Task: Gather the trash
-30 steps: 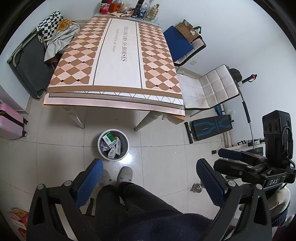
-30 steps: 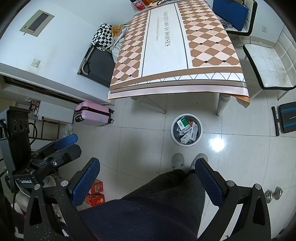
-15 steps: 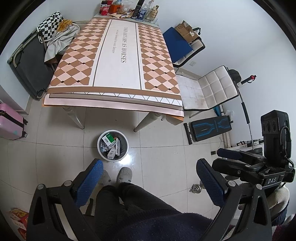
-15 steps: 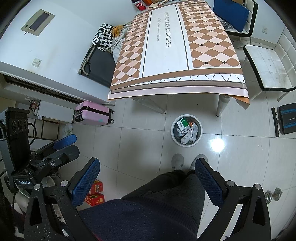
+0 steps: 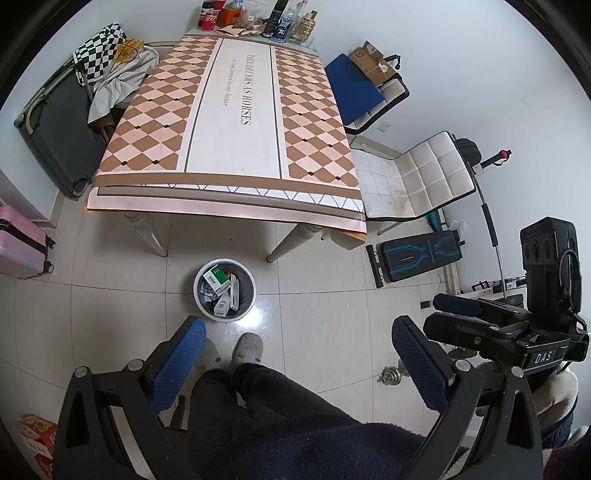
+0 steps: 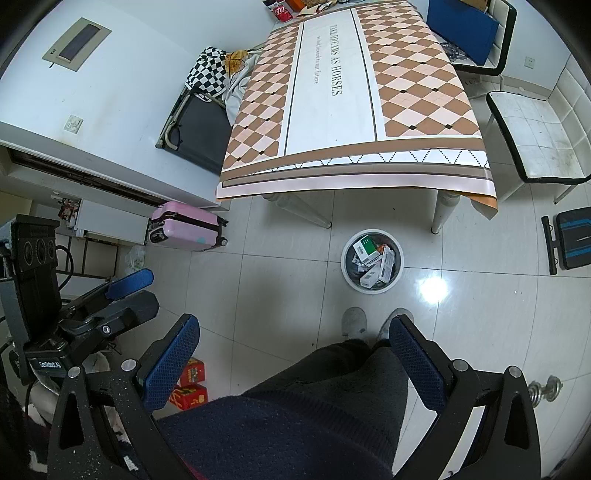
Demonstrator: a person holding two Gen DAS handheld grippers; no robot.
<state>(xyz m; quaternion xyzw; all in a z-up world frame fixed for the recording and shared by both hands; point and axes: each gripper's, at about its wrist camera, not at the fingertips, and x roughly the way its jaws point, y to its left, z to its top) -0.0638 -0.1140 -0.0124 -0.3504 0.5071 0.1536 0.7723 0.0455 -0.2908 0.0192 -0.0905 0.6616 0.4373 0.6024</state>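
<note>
We stand in a small white-walled room with a pale tiled floor [image 5: 110,325], both pairs of tongs held high and looking down. The largest thing ahead is the worktop [image 5: 236,122], a long table under a diamond-patterned cloth whose long axis runs straight away from us; its near edge overhangs the floor in front of our feet. Its middle and near end look bare; bottles and cans [image 5: 258,18] crowd only its far edge against the wall. A white chair [image 5: 413,177] sits off the worktop's right near corner, a pink suitcase [image 6: 184,225] off the left.

The relation that matters: the trash bin [image 5: 224,288] stands on the floor just short of the worktop's near edge, between the two near legs, directly ahead of our slippers [image 5: 249,345]. It already holds several small cartons [image 5: 221,286] lying at mixed angles. In the left wrist view it lies a little left of the tongs' midline; in the right wrist view, a little right of centre, so it sits between the two, neither clearly nearer.

The left tongs [image 5: 297,360] are spread wide and hold nothing. The right tongs [image 6: 291,356] are likewise wide and bare. We judge that no loose trash remains within easy view on floor or worktop, so collection looks close to done.
</note>
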